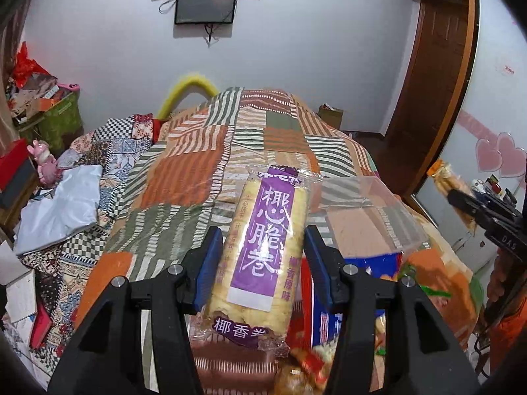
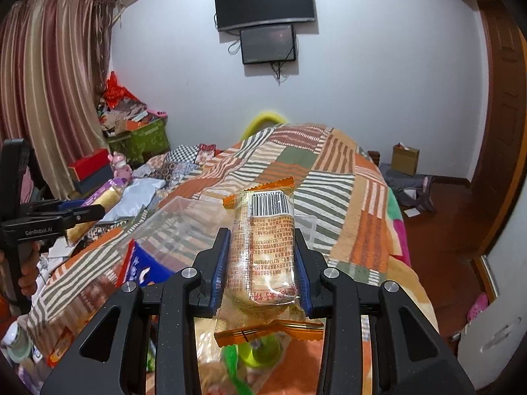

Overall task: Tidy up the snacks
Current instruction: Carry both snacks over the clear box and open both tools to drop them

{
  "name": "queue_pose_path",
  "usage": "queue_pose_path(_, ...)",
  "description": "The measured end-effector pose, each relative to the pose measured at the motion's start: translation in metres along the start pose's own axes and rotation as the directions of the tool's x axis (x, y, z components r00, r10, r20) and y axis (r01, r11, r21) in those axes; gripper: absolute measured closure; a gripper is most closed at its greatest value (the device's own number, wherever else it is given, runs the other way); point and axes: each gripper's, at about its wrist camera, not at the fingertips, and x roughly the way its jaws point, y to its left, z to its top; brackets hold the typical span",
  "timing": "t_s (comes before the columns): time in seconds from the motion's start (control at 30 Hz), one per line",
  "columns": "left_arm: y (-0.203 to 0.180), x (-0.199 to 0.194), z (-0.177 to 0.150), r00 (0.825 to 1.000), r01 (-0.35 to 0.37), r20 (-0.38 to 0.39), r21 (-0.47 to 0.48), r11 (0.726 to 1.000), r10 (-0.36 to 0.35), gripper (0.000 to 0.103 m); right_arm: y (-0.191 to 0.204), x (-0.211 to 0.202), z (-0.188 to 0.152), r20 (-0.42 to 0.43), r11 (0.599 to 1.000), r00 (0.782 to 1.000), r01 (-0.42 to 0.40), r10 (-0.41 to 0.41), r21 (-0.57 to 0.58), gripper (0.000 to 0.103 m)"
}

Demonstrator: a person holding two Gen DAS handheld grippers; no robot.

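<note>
My left gripper (image 1: pixel 262 247) is shut on a long purple-labelled pack of coconut rolls (image 1: pixel 263 247) and holds it above the bed. My right gripper (image 2: pixel 262 247) is shut on an orange-edged cracker pack (image 2: pixel 266 240), barcode side up. A clear plastic box (image 1: pixel 369 210) stands on the patchwork quilt (image 1: pixel 204 151) between the two grippers; it also shows in the right wrist view (image 2: pixel 178 227). Several loose snack packs (image 1: pixel 329 329) lie beside it at the near edge. The right gripper shows at the right edge of the left wrist view (image 1: pixel 461 197), the left gripper at the left of the right wrist view (image 2: pixel 89 212).
The bed fills the middle, under a quilt (image 2: pixel 313 177). Clutter, boxes and a pink toy (image 1: pixel 42 161) lie to the left. A green bin (image 2: pixel 145 138) stands by the curtain. A cardboard box (image 2: pixel 405 159) and clothes are on the wooden floor at right. Two screens (image 2: pixel 263 3) hang on the wall.
</note>
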Motion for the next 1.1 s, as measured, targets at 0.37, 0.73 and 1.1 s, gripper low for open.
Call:
queue_pose_path(0.37, -0.010, 0.069, 0.017, 0.993, 0.039, -0.110, 0.042, 0.998, -0.034, 0.053, -0.012, 0.066, 0.005, -0.153, 0.999, 0.987, -0.045, 0.045, 0.006, 0.070)
queue_pose_path(0.73, -0.023, 0.125, 0.021, 0.977, 0.059, -0.211, 0.110, 0.992, -0.035, 0.056, -0.004, 0.113, -0.006, -0.300, 0.995, 0.951, -0.093, 0.078, -0.039, 0.070)
queue_pose_path(1.1, -0.034, 0.138, 0.014, 0.970, 0.071, -0.242, 0.147, 0.987, -0.034, 0.057, 0.005, 0.130, -0.011, -0.378, 0.988, 0.923, -0.114, 0.066, -0.105, 0.070)
